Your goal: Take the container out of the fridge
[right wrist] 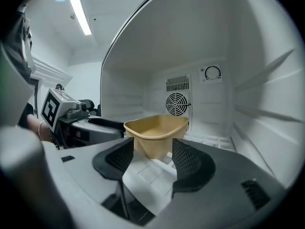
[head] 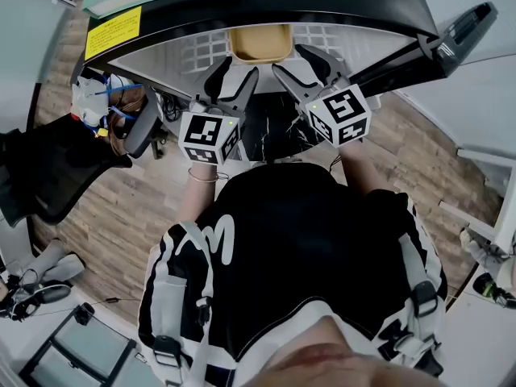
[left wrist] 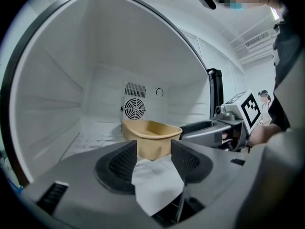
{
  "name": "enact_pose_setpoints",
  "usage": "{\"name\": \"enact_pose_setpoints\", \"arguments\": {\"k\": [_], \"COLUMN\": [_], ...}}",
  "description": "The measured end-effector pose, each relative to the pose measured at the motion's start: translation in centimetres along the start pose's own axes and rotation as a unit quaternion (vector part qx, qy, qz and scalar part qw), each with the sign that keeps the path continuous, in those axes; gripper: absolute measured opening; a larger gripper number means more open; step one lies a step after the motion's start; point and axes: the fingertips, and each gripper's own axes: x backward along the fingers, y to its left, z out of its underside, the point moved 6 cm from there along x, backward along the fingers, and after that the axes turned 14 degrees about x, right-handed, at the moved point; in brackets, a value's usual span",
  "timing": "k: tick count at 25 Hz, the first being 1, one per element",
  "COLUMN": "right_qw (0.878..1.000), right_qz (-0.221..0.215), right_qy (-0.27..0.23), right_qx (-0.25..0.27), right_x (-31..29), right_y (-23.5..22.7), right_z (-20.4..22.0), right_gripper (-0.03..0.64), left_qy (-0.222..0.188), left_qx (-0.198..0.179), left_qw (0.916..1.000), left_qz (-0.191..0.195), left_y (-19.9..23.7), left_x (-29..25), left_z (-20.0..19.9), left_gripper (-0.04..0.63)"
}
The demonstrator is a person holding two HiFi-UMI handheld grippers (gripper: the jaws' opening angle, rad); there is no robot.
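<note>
A tan open container (head: pixel 260 43) stands on the white wire shelf (head: pixel 201 51) inside the open fridge. My left gripper (head: pixel 239 69) and right gripper (head: pixel 289 59) point into the fridge side by side, just short of the container's near wall. In the left gripper view the container (left wrist: pixel 151 137) lies beyond the open left gripper (left wrist: pixel 154 159), with nothing between the pads. The right gripper view shows the same: the container (right wrist: pixel 156 132) sits past the open right gripper (right wrist: pixel 152 156). Neither gripper touches it.
The fridge door (head: pixel 451 35) hangs open at the right. A round fan vent (left wrist: pixel 135 109) is on the fridge's back wall. A black office chair (head: pixel 48 168) stands on the wooden floor at the left. A yellow label (head: pixel 113 32) is on the fridge top.
</note>
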Motion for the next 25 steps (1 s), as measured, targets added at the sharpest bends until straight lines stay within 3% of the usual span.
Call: {"name": "enact_pose_setpoints", "arguments": {"k": [25], "right_qw": [1.000], "right_qz": [-0.018], "right_qy": [0.007], "right_qx": [0.003], "right_x": [-1.9], "right_y": [-0.5], "right_z": [-0.2], "right_gripper": [0.247], "left_qy": [0.021], "left_qx": [-0.002], "left_qw": [0.9998], "left_qz": [0.000], "left_y": [0.8], "left_x": [-2.0], "left_z": [-0.1], "left_gripper": [0.215]}}
